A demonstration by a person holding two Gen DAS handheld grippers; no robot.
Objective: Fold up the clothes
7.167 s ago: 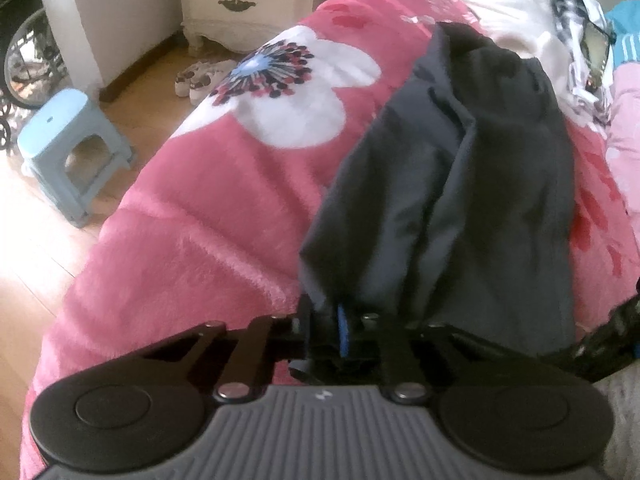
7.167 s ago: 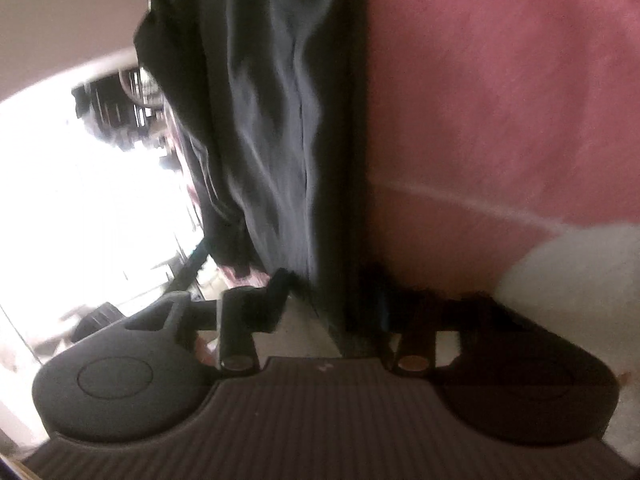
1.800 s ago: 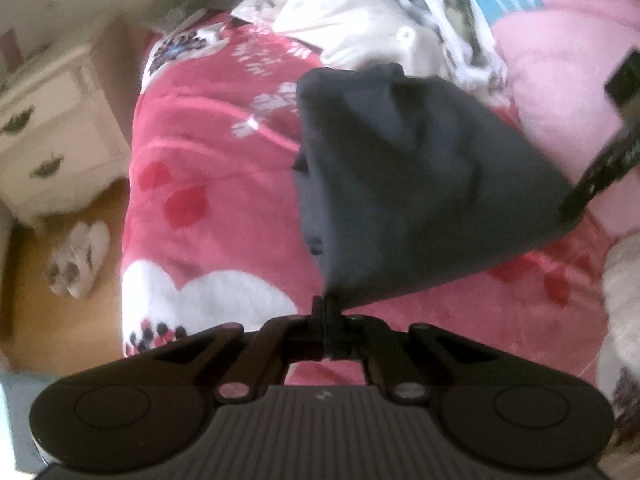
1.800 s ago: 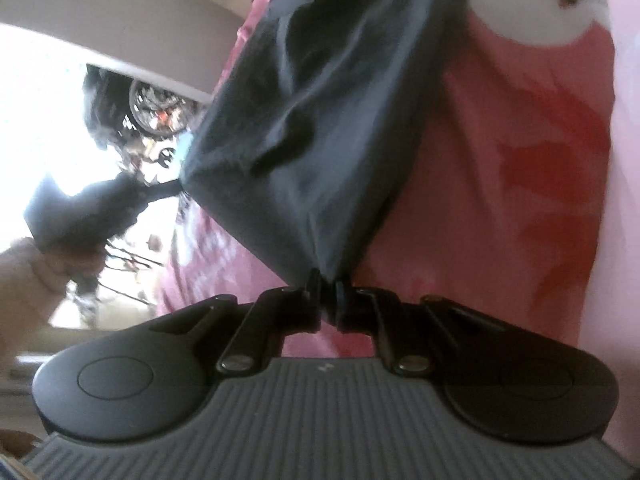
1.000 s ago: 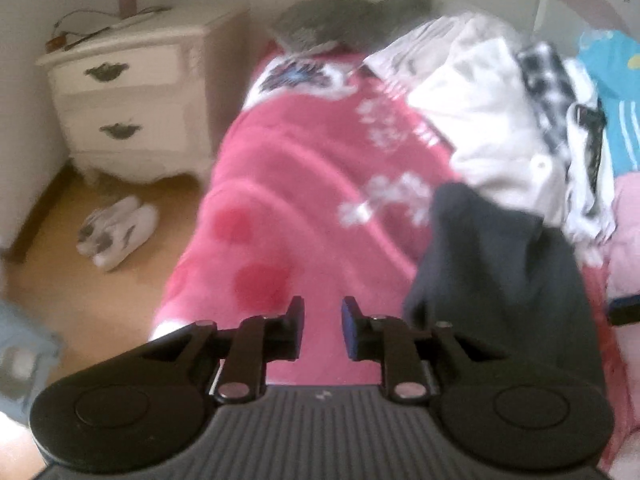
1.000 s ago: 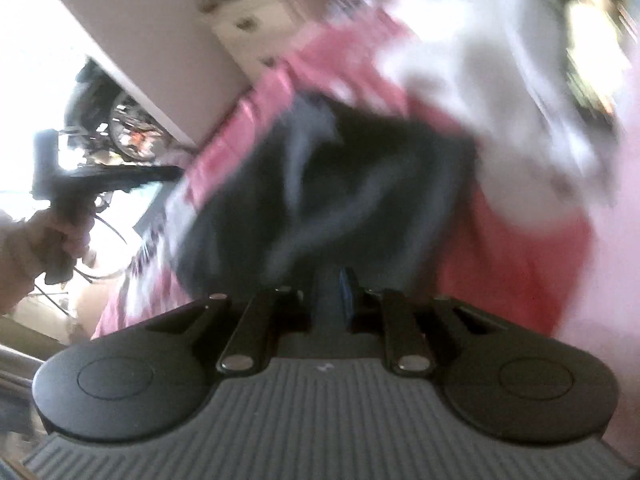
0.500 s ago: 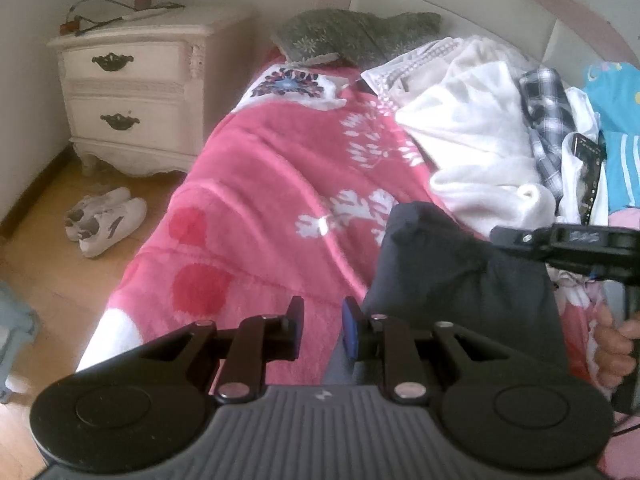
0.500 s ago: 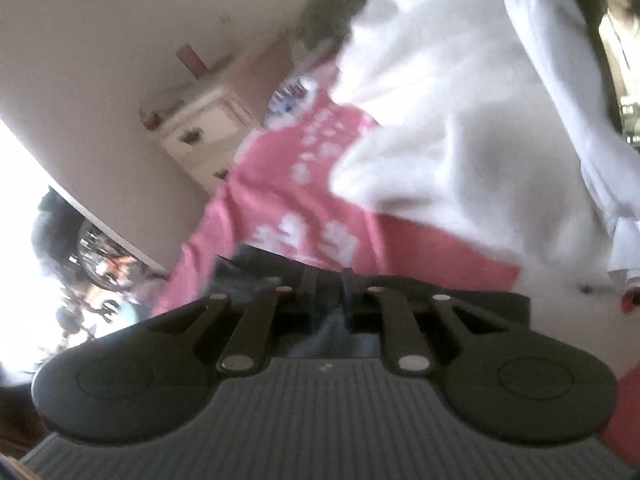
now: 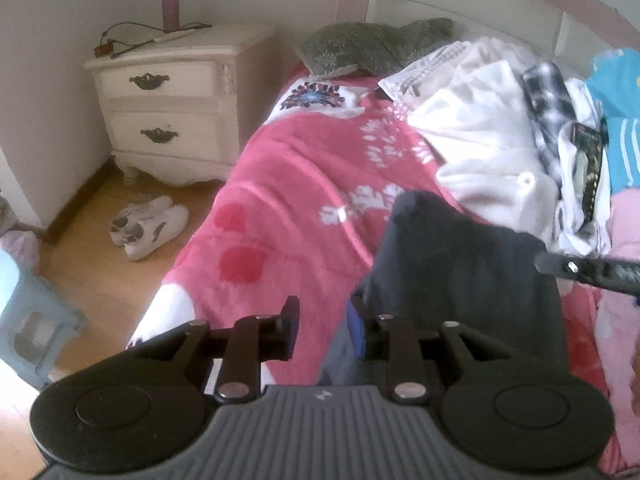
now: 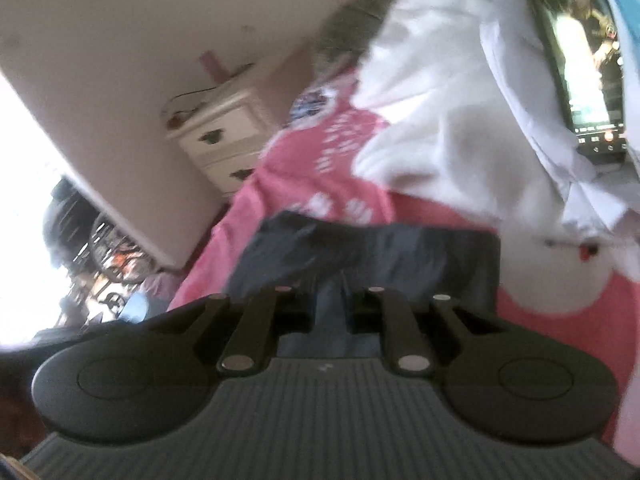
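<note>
Most of both views is taken up by a bed under a pink floral blanket (image 9: 288,184), with a white two-drawer nightstand (image 9: 168,108) against the wall to its left, a heap of unfolded clothes (image 9: 492,148) toward the headboard, and a pair of white sneakers (image 9: 150,226) on the wooden floor. On the blanket, just short of that heap, lies the dark navy garment (image 9: 460,280), gathered into a compact, roughly rectangular bundle with its outline squared off; whether more folds are meant for it cannot be settled from how it lies. Seen along the left gripper (image 9: 323,324), the bundle sits ahead and to the right, its long axis running away from the fingers toward the headboard, and its near end reaches down beside the right-hand finger. The left jaws stand spread with pink blanket showing in the gap between them and nothing held. The right gripper (image 10: 332,312) looks across the garment (image 10: 360,256) from close above, so the bundle lies broadside to it, spanning left to right just beyond the fingertips; its jaws are parted by a narrow gap, with dark cloth visible through it but not pinched, as far as the blur allows. A black bar of the right tool (image 9: 592,270) juts in over the bundle's far right corner, so the right hand appears the nearer of the two. A lit phone (image 10: 576,52) rests among the white clothes.
</note>
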